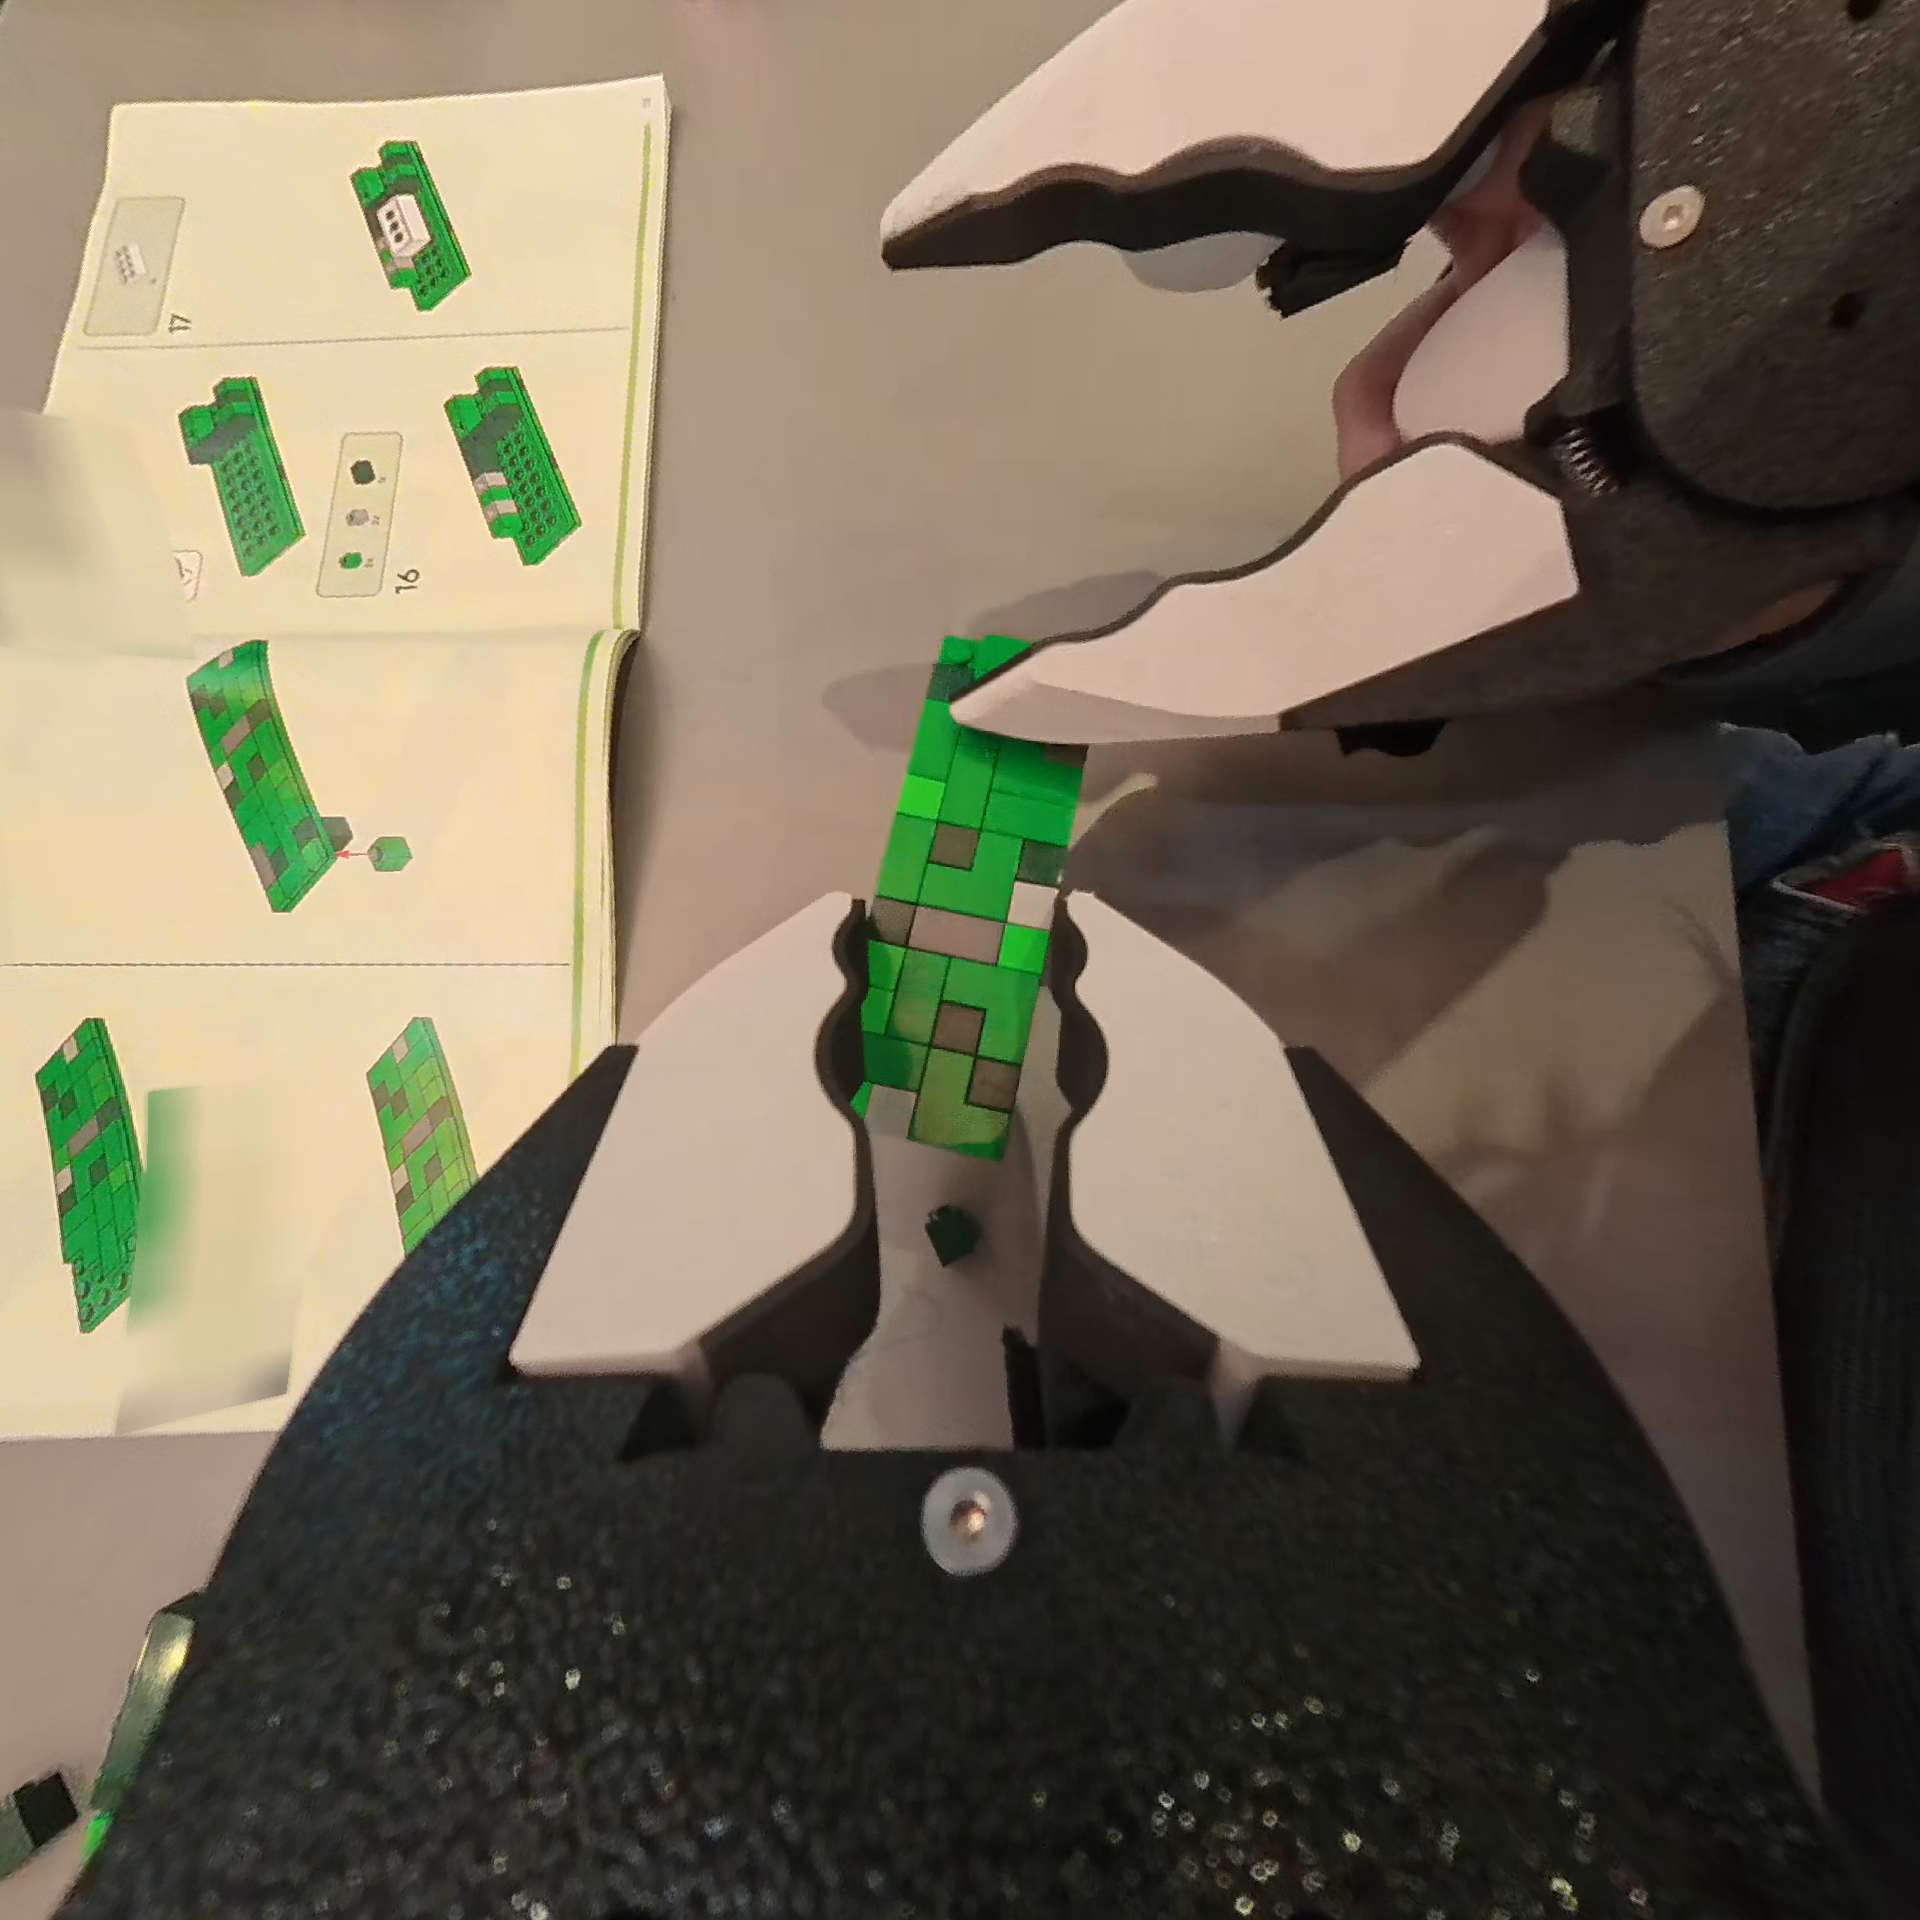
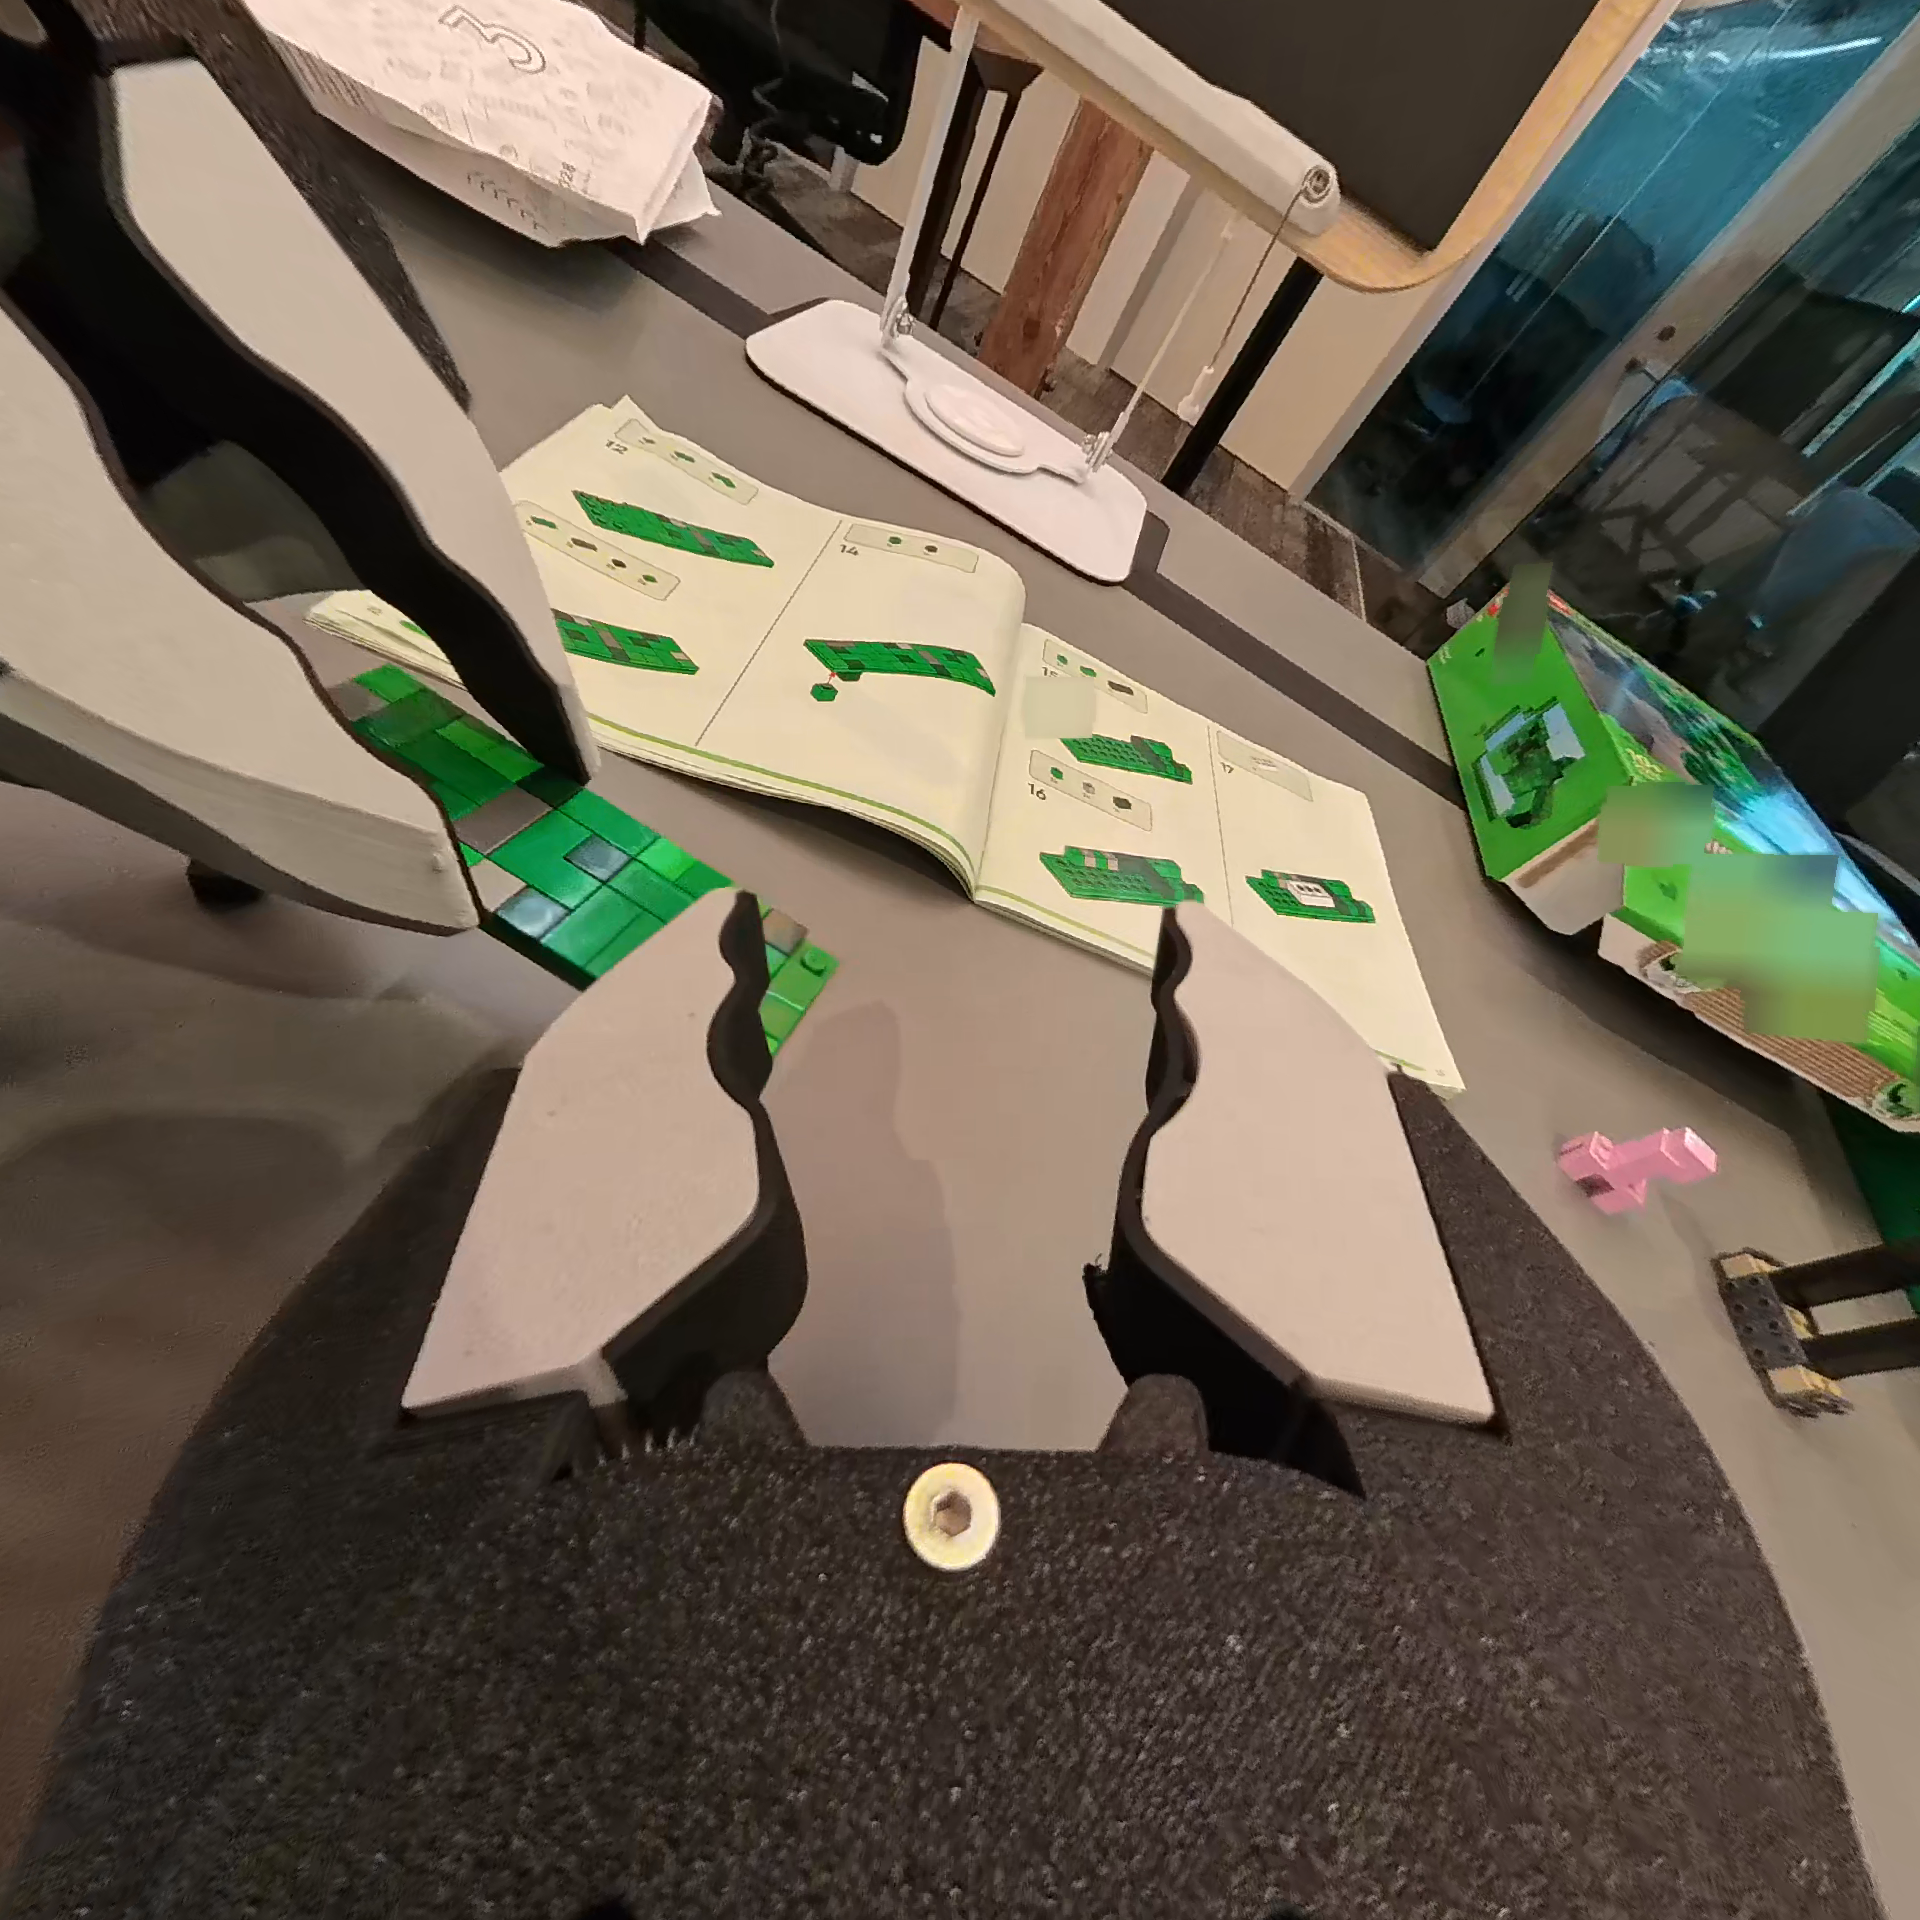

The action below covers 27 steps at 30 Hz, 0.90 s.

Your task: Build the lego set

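A long green tiled plate [image 1: 961, 914] with grey and dark squares is held by its long edges in my left gripper [image 1: 956, 935], which is shut on it just above the grey table. A small dark green brick [image 1: 948, 1236] lies on the table under the plate's near end. My right gripper [image 1: 925, 478] comes in from the upper right, open and empty, with its lower finger over the plate's far end. In the right wrist view my right gripper [image 2: 956, 914] is open, its left finger beside the plate's end [image 2: 800, 971]. The left gripper [image 2: 520, 831] holds the plate at the upper left.
An open instruction booklet [image 1: 364, 727] lies left of the plate; it also shows in the right wrist view [image 2: 883, 748]. A green set box [image 2: 1662, 831], a pink brick animal [image 2: 1631, 1164], a black-and-tan build [image 2: 1787, 1330], a lamp base [image 2: 956, 436] and a paper bag [image 2: 499, 104] surround it. The small dark green brick [image 1: 948, 1236] is about 8 cm from my left fingertips.
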Each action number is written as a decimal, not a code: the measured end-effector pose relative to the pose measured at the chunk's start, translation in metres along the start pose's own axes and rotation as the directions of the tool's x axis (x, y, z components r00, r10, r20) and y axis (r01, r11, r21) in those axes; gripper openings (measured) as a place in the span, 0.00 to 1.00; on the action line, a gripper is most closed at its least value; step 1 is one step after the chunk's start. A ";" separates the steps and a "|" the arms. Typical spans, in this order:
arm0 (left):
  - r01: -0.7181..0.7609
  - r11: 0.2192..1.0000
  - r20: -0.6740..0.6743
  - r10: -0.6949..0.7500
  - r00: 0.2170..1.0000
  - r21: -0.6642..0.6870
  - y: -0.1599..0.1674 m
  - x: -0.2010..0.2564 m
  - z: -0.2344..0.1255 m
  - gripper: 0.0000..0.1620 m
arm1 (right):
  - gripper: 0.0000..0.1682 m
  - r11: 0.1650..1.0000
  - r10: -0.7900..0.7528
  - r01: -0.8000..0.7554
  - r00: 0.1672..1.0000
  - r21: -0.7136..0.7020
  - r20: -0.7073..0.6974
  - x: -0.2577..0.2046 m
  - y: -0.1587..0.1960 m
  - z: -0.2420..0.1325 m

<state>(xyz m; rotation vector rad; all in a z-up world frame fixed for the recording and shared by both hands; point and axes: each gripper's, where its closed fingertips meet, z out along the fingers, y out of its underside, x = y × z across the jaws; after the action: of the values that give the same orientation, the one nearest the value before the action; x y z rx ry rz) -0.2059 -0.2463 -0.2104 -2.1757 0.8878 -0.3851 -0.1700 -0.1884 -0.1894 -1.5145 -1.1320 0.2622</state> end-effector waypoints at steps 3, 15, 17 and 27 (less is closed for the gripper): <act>-0.002 1.000 -0.002 0.002 1.000 0.001 0.000 0.000 0.000 0.20 | 0.43 1.000 0.012 -0.012 1.000 0.014 0.023 0.000 -0.001 -0.002; -0.027 0.999 -0.027 0.028 0.999 0.030 -0.003 0.003 -0.002 0.20 | 0.40 1.000 0.021 -0.021 0.962 -0.001 0.272 -0.005 -0.002 -0.016; -0.033 0.999 -0.031 0.034 0.999 0.033 -0.004 0.004 -0.002 0.20 | 0.40 1.000 0.012 -0.012 0.965 -0.002 0.261 -0.002 -0.002 -0.017; -0.047 0.998 -0.036 0.049 0.998 0.040 -0.006 0.007 -0.002 0.20 | 0.41 1.000 -0.014 0.015 0.958 -0.001 0.286 -0.005 -0.004 -0.018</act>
<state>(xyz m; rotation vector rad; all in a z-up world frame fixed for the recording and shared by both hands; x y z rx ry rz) -0.1994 -0.2493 -0.2043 -2.1142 0.9437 -0.4174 -0.1617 -0.2044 -0.1823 -1.5021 -1.3703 0.4822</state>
